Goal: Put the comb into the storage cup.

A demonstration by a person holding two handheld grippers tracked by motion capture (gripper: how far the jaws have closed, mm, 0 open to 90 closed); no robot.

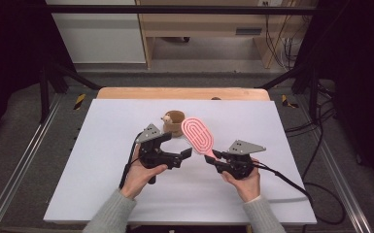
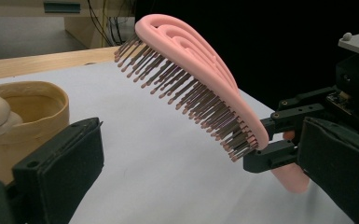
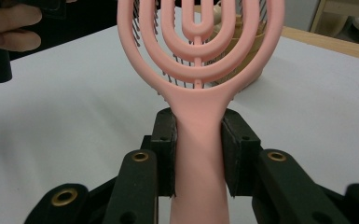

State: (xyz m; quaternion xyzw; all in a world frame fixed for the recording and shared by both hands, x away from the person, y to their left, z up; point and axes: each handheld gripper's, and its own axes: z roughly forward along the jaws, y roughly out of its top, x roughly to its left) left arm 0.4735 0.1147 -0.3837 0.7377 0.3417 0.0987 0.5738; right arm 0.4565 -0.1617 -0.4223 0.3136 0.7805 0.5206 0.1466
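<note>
pink hairbrush [image 1: 198,135] sits near the middle of the white counter [image 1: 102,160] in the high view, raised off the surface and slanting up and away to the left. the right claw [image 1: 213,158] grasps its handle, with the person's right hand [image 1: 243,182] under the tool. the left claw [image 1: 177,145] stands just left of the brush, jaws spread and nothing between them, carried by the left hand [image 1: 138,177]. a small tan cup [image 1: 174,122] with a little animal figure on its rim stands on the counter just beyond both claws, close to the brush head.

left gripper view: the brush [image 2: 200,88] tilts across the frame, bristles [image 2: 186,98] facing down and left toward the counter [image 2: 168,177]. the left claw's own pads [image 2: 60,163] are wide apart and released. the right claw [image 2: 272,140] is clamped on the handle at the right. the cup [image 2: 46,105] is at the far left.

right gripper view: the right claw [image 3: 199,154] is clenched on the handle, one pad pressed on each side. the looped brush head [image 3: 200,42] rises above, with the cup [image 3: 242,42] behind it.
</note>
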